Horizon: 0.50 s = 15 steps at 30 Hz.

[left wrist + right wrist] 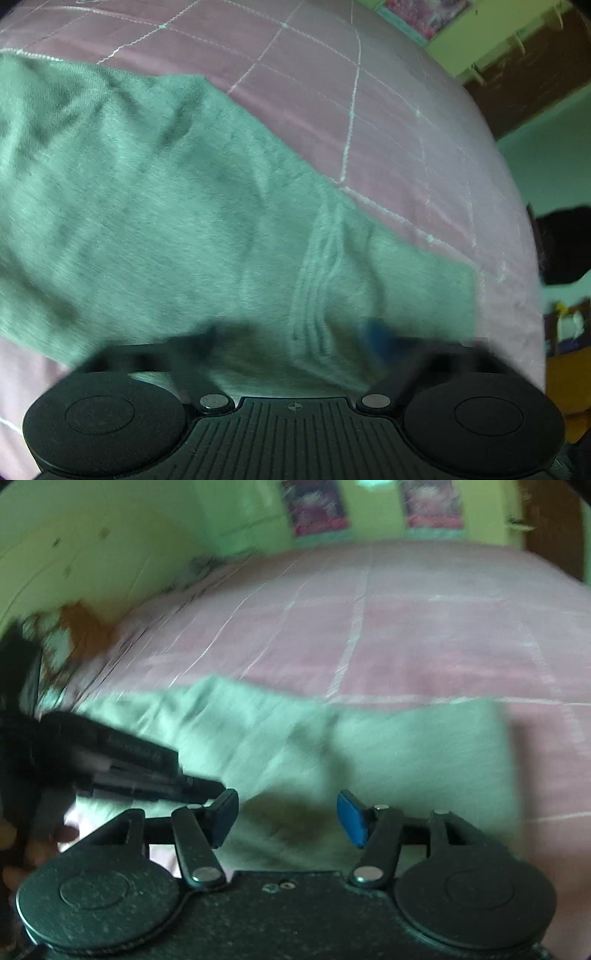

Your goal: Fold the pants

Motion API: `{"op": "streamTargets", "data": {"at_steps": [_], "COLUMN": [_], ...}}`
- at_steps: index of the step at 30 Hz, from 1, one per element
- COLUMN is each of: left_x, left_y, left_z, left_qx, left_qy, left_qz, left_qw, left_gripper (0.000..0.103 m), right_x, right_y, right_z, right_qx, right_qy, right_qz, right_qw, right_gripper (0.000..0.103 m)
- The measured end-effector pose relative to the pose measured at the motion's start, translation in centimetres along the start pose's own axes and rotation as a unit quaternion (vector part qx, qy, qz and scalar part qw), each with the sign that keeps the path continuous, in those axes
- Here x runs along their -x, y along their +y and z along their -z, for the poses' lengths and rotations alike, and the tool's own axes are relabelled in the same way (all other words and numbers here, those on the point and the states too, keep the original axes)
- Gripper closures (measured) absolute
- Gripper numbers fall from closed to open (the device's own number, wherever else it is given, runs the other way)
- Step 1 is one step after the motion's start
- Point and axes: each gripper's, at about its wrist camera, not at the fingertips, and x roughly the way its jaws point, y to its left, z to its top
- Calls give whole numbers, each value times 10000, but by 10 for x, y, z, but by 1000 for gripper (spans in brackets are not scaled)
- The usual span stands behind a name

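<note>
Pants [177, 221] of green knit lie spread on the pink quilted bedspread [369, 110]. Right gripper [287, 818] hovers over their near edge, jaws wide, holding nothing. Left gripper [295, 350] sits blurred against the cloth; its jaw state cannot be told.

We see soft grey-green knit pants [184, 221] lying wrinkled, spread flat across the pink quilted bedspread [369, 110].

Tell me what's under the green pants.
The green pants lie on a pink quilted bedspread, which shows around them. Whatever sits directly beneath the fabric is covered and cannot be seen.
</note>
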Motion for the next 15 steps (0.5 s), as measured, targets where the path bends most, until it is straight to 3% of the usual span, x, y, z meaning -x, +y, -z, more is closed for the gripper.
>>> {"op": "streamTargets", "data": {"at_steps": [1,5,6,8,11,13,15], "left_x": [2,-11,-15,-30,-38,-41,-40], "left_y": [-5,-12,-12,-9,-8,-9,-14], "left_z": [4,7,9,12,21,24,26], "left_qx": [5,90,170,359,446,546,554], "left_qy": [-144,8,43,288,276,221,66], "left_qz": [99,245,260,331,295,330,301], "left_qw": [9998,9997,9995,9984,9982,9977,9980], "left_gripper": [4,9,15,54,65,84,84], "right_x": [5,21,24,29,40,43,46], "right_y": [-8,-42,-49,-59,-72,-77,-81], "right_z": [-1,2,4,8,13,15,17], "right_qx": [-83,-363,-434,-553,-784,-860,-898], "right_qy": [-80,-182,-196,-243,-402,-459,-497], "right_qz": [37,304,339,408,448,508,543], "right_qw": [9999,9987,9983,9973,9951,9939,9932], "right_gripper": [42,42,42,42,42,42,44]}}
